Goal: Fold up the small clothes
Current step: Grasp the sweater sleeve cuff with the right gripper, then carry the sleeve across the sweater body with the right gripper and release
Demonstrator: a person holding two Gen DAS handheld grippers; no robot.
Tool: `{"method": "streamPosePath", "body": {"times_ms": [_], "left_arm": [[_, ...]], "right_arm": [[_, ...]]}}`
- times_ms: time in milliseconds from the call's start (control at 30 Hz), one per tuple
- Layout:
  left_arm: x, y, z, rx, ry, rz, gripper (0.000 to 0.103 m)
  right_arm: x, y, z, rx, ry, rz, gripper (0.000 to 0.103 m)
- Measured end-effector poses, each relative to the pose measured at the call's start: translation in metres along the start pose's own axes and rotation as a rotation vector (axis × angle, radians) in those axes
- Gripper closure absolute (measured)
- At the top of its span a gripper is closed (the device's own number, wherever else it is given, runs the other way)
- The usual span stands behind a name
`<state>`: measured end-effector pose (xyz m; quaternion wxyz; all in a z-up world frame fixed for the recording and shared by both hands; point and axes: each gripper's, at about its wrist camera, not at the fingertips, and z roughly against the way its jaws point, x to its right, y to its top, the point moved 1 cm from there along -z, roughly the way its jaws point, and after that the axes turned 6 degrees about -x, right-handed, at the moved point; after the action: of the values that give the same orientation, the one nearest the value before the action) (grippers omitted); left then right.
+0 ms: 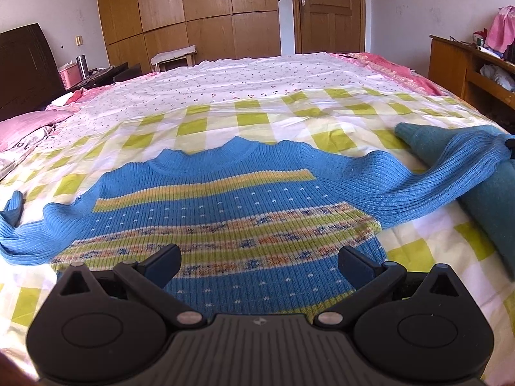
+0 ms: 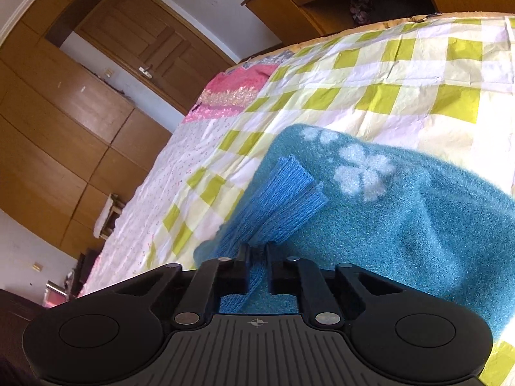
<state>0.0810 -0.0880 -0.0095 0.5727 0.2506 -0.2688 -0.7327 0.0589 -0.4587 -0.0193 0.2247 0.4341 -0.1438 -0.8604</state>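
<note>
A small blue knitted sweater [image 1: 225,206] with yellow and patterned stripes lies flat, front up, on the checked bedspread [image 1: 289,119]. Both sleeves are spread outward. My left gripper [image 1: 259,263] hovers open over its lower body, nothing between the fingers. The sweater's right sleeve [image 1: 450,173] stretches across a teal fuzzy garment [image 1: 489,212]. In the right wrist view my right gripper [image 2: 257,251] is shut on that sleeve's ribbed cuff [image 2: 283,199], which fans out beyond the fingertips above the teal garment [image 2: 402,218] with white flower marks.
The bed fills most of both views, with a floral sheet [image 1: 225,80] and pink bedding [image 1: 29,125] beyond. A wooden desk [image 1: 466,67] stands at the right, a wardrobe [image 1: 193,9] and door [image 1: 328,9] behind, and a dark headboard [image 1: 22,64] at the left.
</note>
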Motion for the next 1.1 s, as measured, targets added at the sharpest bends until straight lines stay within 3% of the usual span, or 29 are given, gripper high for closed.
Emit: {"method": "streamPosePath", "body": {"times_ms": [167, 400, 567, 767, 967, 1100], "left_arm": [[-0.020, -0.009, 0.004, 0.000, 0.027, 0.003, 0.000], [-0.067, -0.024, 0.017, 0.012, 0.070, 0.048, 0.000], [-0.107, -0.034, 0.025, 0.024, 0.102, 0.104, 0.000], [-0.153, -0.044, 0.032, 0.045, 0.149, 0.142, 0.000], [-0.189, -0.045, 0.028, 0.049, 0.151, 0.219, 0.000], [-0.205, -0.043, 0.026, 0.047, 0.142, 0.263, 0.000]], "right_arm": [[-0.028, -0.005, 0.017, 0.061, 0.099, 0.081, 0.095], [-0.122, -0.058, 0.014, -0.017, 0.244, 0.332, 0.095], [-0.209, -0.136, -0.017, -0.132, 0.291, 0.577, 0.096], [-0.270, -0.251, -0.059, -0.264, 0.297, 0.869, 0.096], [-0.270, -0.350, -0.089, -0.381, 0.239, 1.180, 0.095], [-0.260, -0.374, -0.085, -0.342, 0.223, 1.305, 0.090]]}}
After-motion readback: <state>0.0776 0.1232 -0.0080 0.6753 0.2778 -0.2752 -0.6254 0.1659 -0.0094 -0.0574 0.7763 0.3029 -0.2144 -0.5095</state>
